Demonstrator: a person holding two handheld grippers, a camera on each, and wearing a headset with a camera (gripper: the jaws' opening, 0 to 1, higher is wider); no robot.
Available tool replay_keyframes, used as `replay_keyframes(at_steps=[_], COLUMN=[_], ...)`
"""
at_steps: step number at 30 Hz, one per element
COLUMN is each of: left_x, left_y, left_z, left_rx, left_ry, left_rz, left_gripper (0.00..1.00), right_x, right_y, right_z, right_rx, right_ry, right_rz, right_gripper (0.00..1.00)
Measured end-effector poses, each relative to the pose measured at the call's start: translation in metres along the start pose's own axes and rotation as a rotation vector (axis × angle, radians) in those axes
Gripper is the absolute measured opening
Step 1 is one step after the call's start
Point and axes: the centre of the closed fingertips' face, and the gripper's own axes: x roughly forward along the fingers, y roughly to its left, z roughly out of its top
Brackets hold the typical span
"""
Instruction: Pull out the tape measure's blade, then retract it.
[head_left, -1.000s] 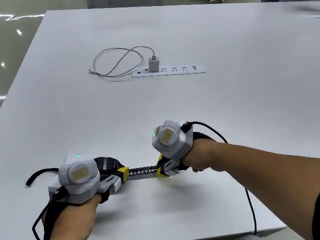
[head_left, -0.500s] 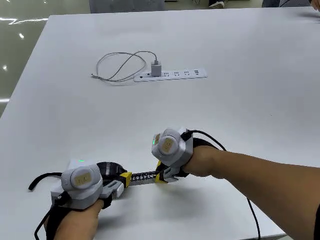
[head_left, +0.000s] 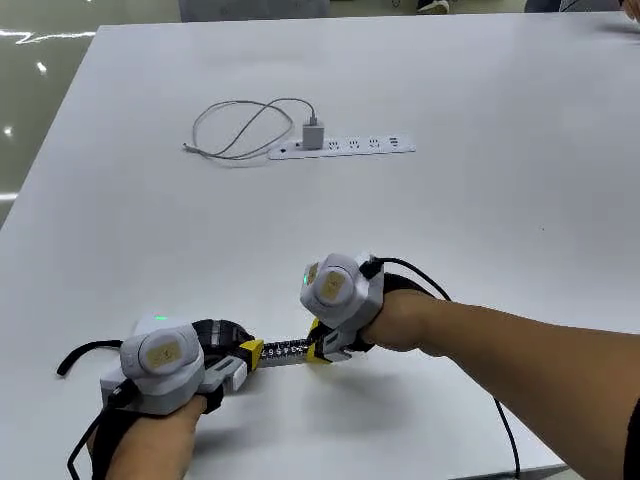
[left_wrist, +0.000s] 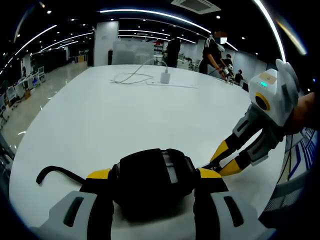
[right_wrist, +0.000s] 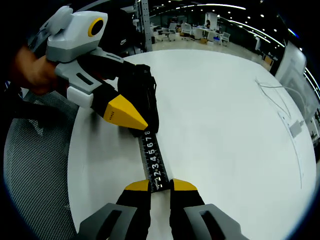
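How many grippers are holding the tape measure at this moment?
2. The left gripper is shut around the tape measure's black case. The right gripper pinches the end of the short pulled-out blade, just right of the case in the head view.

We're in a big open-plan office or lab hall, by the look of it. We work at a wide white bench (head_left: 480, 200) w/ a power strip (head_left: 345, 146), a plugged-in charger (head_left: 313, 133) & a looped cable (head_left: 235, 125). The glossy floor (head_left: 30, 100) beside it reflects lamps. In the left gripper view, long ceiling light strips (left_wrist: 150, 11) run overhead & people (left_wrist: 211, 54) stand past the bench's far end. In the right gripper view we see rows of desks (right_wrist: 200, 31) far back & a mesh chair (right_wrist: 35, 165) close by.
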Motion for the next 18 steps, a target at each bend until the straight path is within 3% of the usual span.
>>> replay_keyframes(at_steps=[18], left_x=[-0.0005], left_y=[-0.0001], left_z=[0.0008], left_rx=[-0.013], left_ry=[-0.013], left_rz=[-0.004], left_gripper=[0.60], right_x=[0.0026], right_y=[0.0024], right_z=[0.0067], right_rx=[0.002], right_ry=[-0.036], right_rz=[0.036], right_gripper=[0.10])
